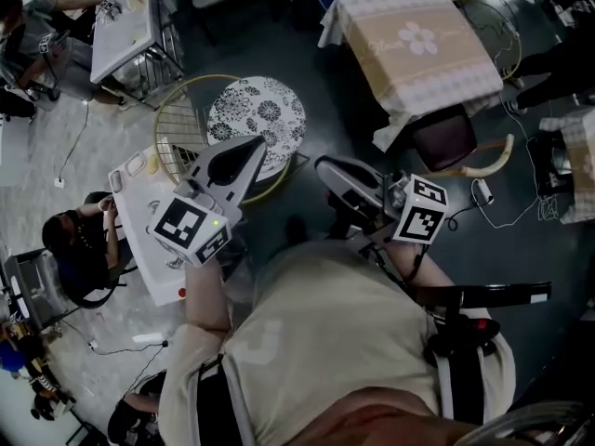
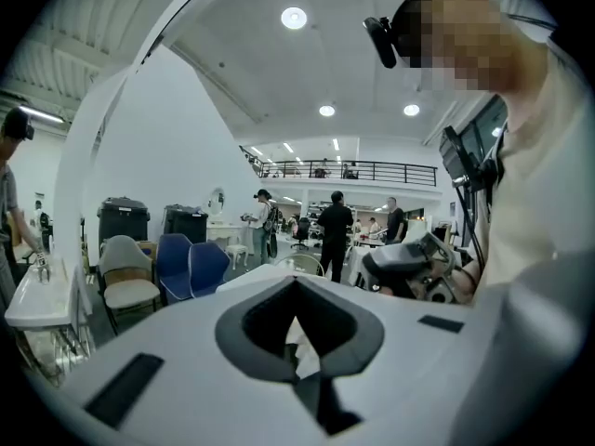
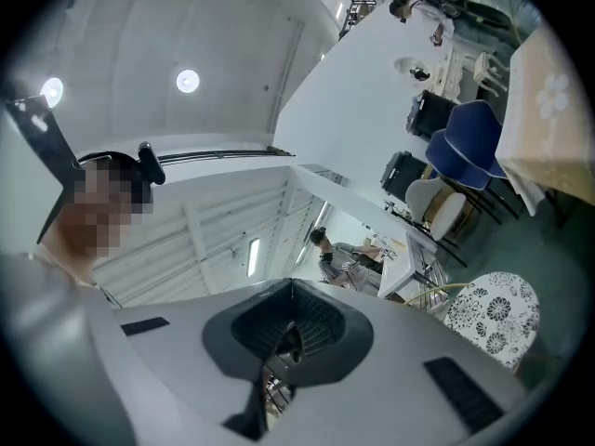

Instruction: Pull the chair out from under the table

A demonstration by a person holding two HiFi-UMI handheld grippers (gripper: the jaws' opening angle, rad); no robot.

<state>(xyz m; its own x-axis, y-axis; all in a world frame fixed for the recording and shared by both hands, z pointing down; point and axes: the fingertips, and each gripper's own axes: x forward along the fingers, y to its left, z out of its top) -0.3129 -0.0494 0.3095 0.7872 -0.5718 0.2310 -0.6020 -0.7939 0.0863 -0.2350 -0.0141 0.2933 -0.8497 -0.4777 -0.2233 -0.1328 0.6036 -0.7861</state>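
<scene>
- Jaws of left gripper (image 1: 249, 149): pressed together, nothing between them; held well short of the cloth-covered table (image 1: 414, 40).
- Right gripper (image 1: 325, 167): jaws also pressed together, empty; closer to that table, touching nothing.
- Round floral-patterned seat (image 1: 258, 117): left of the table, apart from it.
- Dark chair (image 1: 444, 137): tucked partly under the table's near edge, well apart from both grippers.
</scene>
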